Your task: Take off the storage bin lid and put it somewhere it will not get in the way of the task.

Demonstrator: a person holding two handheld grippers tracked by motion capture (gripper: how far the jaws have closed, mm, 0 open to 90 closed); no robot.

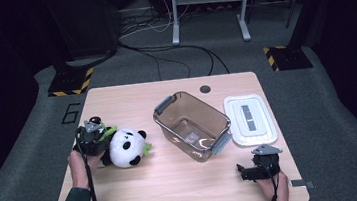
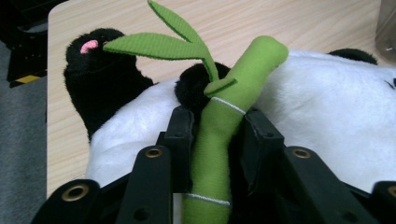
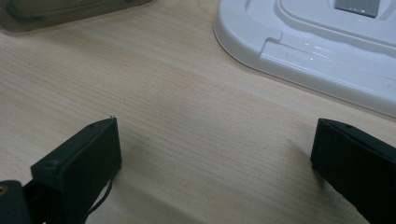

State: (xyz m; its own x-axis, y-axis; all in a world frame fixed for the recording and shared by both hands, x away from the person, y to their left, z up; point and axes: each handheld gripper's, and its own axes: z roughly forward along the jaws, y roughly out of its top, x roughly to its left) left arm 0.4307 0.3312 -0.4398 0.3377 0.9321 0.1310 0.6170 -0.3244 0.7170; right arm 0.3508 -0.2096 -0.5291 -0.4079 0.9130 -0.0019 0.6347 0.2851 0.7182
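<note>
**Left gripper clamps the panda's bamboo**

We see our left gripper [image 2: 212,140] closed on the green bamboo [image 2: 224,121], the stalk pinched between both jaws. The bamboo belongs to the panda [image 1: 126,147], which lies near the table's [image 1: 176,191] left edge, its white belly right under the jaws. Two leaves [image 2: 163,42] stick up past the stalk, and a black paw [image 2: 100,70] rises behind it.

Our right gripper [image 1: 258,168] rests low at the near right corner, jaws wide apart with bare wood between them.

We count one panda, one bin [image 1: 192,125] and one lid [image 1: 250,119]. The clear bin sits mid-table, open-topped, grey latches at two ends. The white lid lies flat just to its right, close to the table's right edge and just ahead of the right gripper.

Between panda and bin the wood is bare, as is the near strip. The bin's near wall stands between the panda and the bin's floor.
</note>
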